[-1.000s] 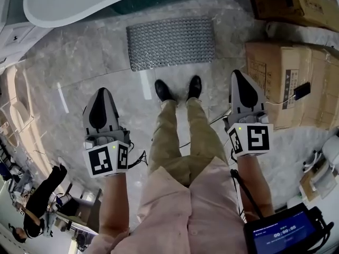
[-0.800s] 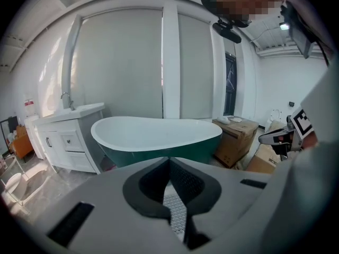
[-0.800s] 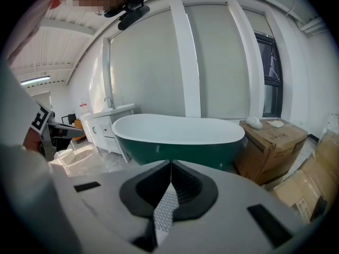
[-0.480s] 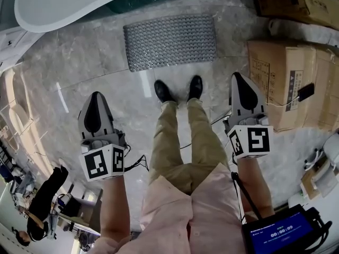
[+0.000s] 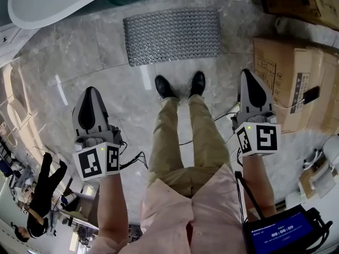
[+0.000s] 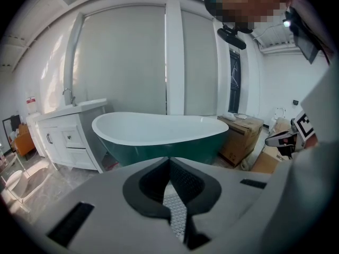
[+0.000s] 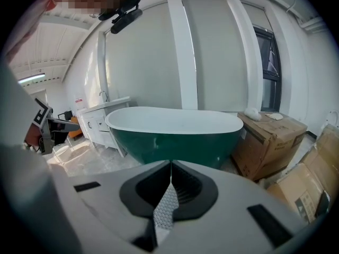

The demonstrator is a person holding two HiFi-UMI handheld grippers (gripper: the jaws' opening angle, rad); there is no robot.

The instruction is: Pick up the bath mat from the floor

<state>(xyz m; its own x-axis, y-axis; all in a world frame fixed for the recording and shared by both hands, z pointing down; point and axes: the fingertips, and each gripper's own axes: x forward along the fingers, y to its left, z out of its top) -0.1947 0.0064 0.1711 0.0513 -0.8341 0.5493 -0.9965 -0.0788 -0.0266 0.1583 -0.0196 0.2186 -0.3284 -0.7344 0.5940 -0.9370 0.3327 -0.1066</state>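
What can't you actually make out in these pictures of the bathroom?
- Bathtub: the head view's top edge cuts it off, so only the rim shows.
- Cardboard boxes: head view, print too small to read.
- Screen: head view, cut by the bottom edge.
- Bystander: head view, too small and warped.

Mat [image 5: 172, 36] lies flat on the marble floor [image 5: 106, 62], between the tub [image 5: 53, 1] and the shoes [image 5: 164, 87]. Left gripper [image 5: 90, 91] and right gripper [image 5: 250, 75] sit either side of the legs, short of the mat, jaws together. Boxes [image 5: 291, 83] are at right, near the right gripper. Screen [image 5: 283, 232] is bottom right.
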